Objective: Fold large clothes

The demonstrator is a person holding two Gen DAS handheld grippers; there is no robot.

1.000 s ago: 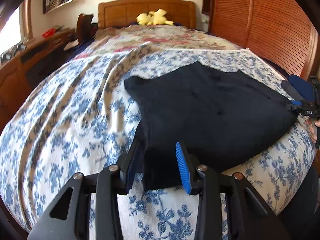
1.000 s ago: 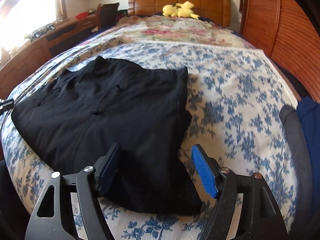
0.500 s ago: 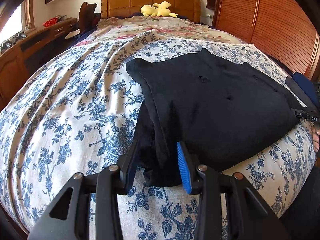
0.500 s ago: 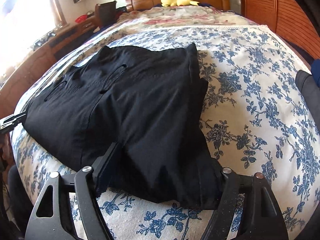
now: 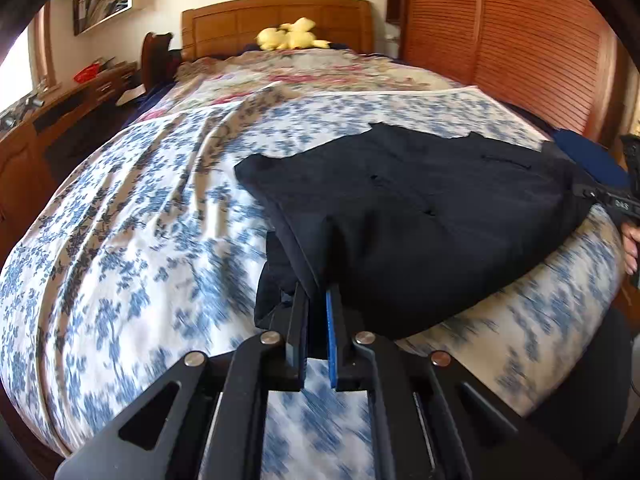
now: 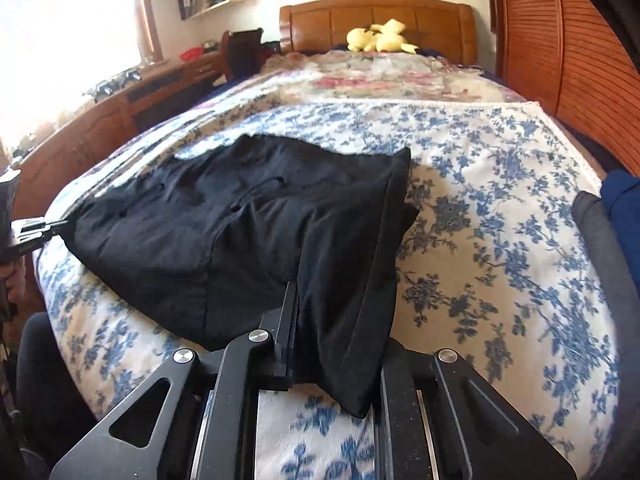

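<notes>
The black fabric garment (image 5: 420,220) lies partly folded on the blue-floral bedspread (image 5: 140,240). The left hand-held gripper (image 5: 318,320) and the right hand-held gripper (image 6: 320,332), jaws just closed, pinch its near corners; further folds remain.

Both wrist cameras looking down-forward from bed (image 5: 120,220) foot toward headboard (image 6: 380,16), close over black garment (image 5: 420,216); both sharing it.

A black garment (image 5: 420,224) lies on a white bedspread (image 5: 132,240) printed with blue flowers. Beyond the garment, a pink-flowered cover (image 6: 380,76), a yellow plush toy (image 6: 380,40) and a brown wooden headboard (image 6: 320,20).
</notes>
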